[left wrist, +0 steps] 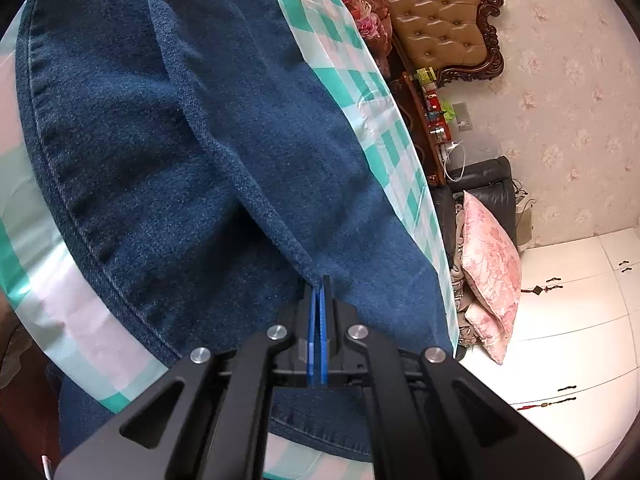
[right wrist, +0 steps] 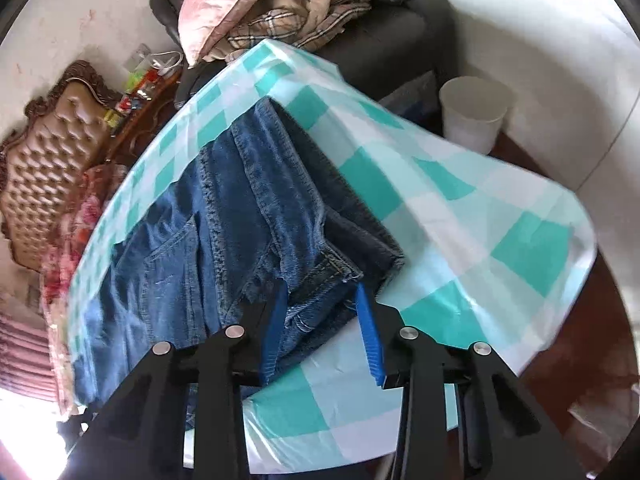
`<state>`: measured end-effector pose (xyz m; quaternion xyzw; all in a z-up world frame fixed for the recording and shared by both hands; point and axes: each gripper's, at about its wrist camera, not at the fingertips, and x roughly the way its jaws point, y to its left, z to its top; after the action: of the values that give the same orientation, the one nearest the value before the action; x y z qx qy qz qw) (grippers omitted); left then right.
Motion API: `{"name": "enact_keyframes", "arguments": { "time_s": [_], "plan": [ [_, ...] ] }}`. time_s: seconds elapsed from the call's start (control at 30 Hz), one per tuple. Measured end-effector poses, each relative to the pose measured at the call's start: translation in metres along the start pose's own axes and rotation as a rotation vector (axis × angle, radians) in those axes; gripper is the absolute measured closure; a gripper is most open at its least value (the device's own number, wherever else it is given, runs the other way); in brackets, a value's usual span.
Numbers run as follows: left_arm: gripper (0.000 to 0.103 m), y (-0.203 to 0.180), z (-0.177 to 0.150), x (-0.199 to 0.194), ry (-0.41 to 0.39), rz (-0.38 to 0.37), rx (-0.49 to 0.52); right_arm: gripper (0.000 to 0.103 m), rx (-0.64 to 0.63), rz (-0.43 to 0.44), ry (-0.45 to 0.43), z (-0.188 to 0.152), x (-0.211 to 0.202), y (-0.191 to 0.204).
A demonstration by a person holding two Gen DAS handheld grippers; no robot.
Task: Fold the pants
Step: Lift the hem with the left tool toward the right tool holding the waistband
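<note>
Blue jeans [left wrist: 168, 168] lie on a table with a teal and white checked cloth [left wrist: 352, 80]. My left gripper [left wrist: 319, 286] is shut on a raised fold edge of the jeans, its blue pads pressed together on the denim. In the right wrist view the jeans [right wrist: 224, 216] lie folded lengthwise across the checked cloth [right wrist: 460, 208]. My right gripper [right wrist: 322, 292] is open, its blue pads on either side of the waistband corner at the near end of the jeans.
A tufted brown headboard [left wrist: 436, 12] and a wooden shelf with small items stand beyond the table. A dark armchair with pink pillows [left wrist: 490, 264] and blankets [right wrist: 304, 12] is beside it. A white bin [right wrist: 474, 114] stands on the floor past the table edge.
</note>
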<state>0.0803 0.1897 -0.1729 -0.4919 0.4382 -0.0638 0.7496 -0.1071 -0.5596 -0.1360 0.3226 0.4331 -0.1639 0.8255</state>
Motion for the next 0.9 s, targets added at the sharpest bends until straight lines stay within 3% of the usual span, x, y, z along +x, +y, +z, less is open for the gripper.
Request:
{"name": "enact_keyframes", "arguments": {
  "time_s": [0.23, 0.5, 0.57, 0.6, 0.67, 0.8, 0.9],
  "plan": [
    [0.102, 0.001, 0.001, 0.002, 0.0, -0.011, -0.008, 0.067, 0.035, 0.043, 0.026, 0.007, 0.008, -0.008],
    [0.102, 0.001, 0.0, 0.002, 0.001, -0.008, -0.012, 0.067, 0.045, 0.018, 0.027, 0.0, 0.013, -0.009],
    [0.102, 0.001, 0.001, 0.002, 0.001, -0.007, -0.011, 0.073, 0.034, 0.005, 0.023, 0.0, 0.013, -0.006],
    [0.102, 0.0, 0.001, 0.002, 0.0, -0.007, -0.008, 0.084, 0.028, -0.007, 0.016, 0.0, 0.012, -0.005],
    [0.102, -0.002, 0.003, 0.002, 0.003, -0.005, 0.002, 0.091, 0.015, -0.013, -0.007, 0.002, 0.005, -0.002],
    [0.102, -0.028, 0.008, -0.014, -0.025, -0.006, 0.083, 0.094, -0.083, 0.018, -0.082, 0.014, -0.023, 0.028],
    [0.102, -0.046, -0.004, -0.043, -0.069, -0.034, 0.1, 0.095, -0.079, 0.084, -0.121, 0.023, -0.049, 0.035]
  ]
}}
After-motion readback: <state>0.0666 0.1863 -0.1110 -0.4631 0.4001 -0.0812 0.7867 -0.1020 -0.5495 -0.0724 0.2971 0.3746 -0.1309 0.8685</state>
